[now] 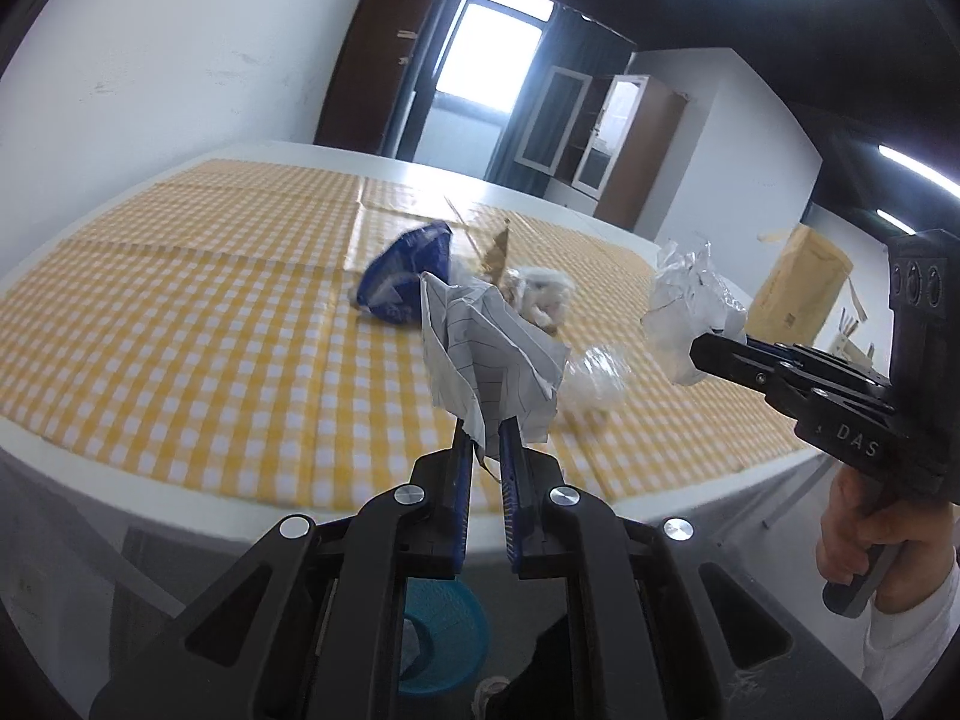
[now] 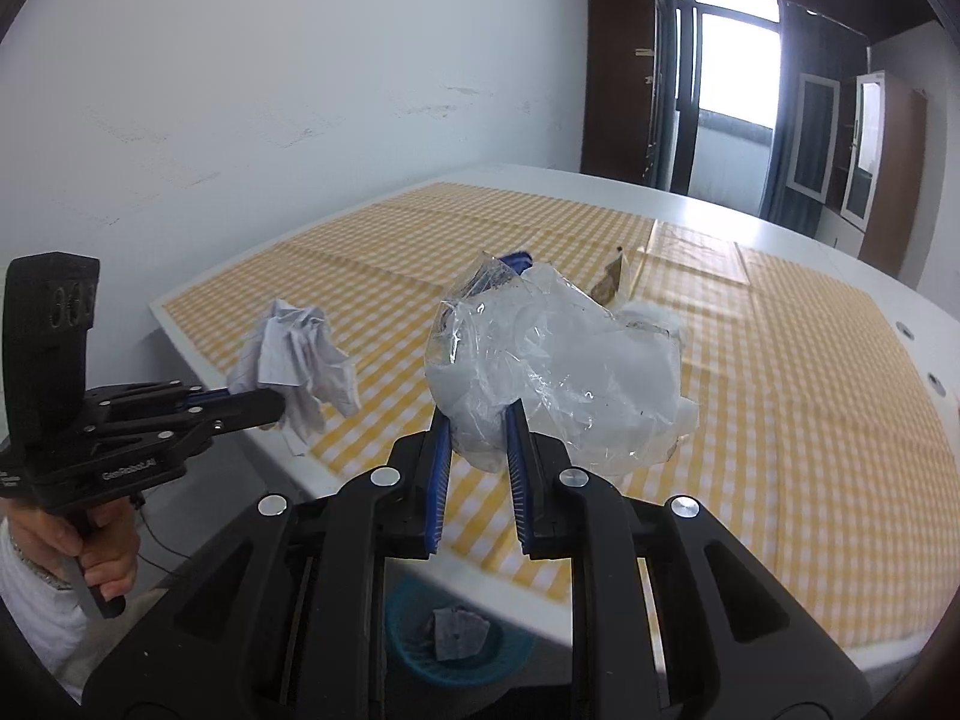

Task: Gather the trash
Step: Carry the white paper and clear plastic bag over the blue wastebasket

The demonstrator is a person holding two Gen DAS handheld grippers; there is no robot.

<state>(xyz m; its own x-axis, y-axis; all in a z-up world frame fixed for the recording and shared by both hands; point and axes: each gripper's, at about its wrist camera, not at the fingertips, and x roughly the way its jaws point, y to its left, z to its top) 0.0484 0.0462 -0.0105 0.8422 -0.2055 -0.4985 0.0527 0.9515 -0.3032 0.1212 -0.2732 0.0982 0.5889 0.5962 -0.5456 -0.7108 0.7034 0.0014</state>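
Where the worktop (image 1: 180, 324) spreads ahead of both grippers, a yellow-and-white checked cloth (image 2: 780, 396) covers most of it, leaving a white rim. White walls enclose the room, with a bright window (image 2: 735, 60), dark curtains and brown cabinets (image 1: 624, 144) at the far end.

The left gripper (image 1: 486, 450) has its jaws clamped on a crumpled sheet of lined paper (image 1: 486, 354), held off the cloth. The right gripper (image 2: 477, 438) has its jaws pinched on a wad of clear plastic (image 2: 564, 372), also lifted.

Beyond the left jaws a blue wrapper (image 1: 408, 282) lies on the cloth, with a white crumpled lump (image 1: 543, 297) and a brown scrap (image 1: 498, 252) just beside it, and a clear plastic ball (image 1: 594, 378) nearer. The paper blocks part of that pile.

Below both pairs of jaws, on the floor at the worktop's edge, stands a blue bin (image 2: 456, 642) with a grey scrap (image 2: 456, 636) inside. A cardboard box (image 1: 798, 288) stands well to the right.
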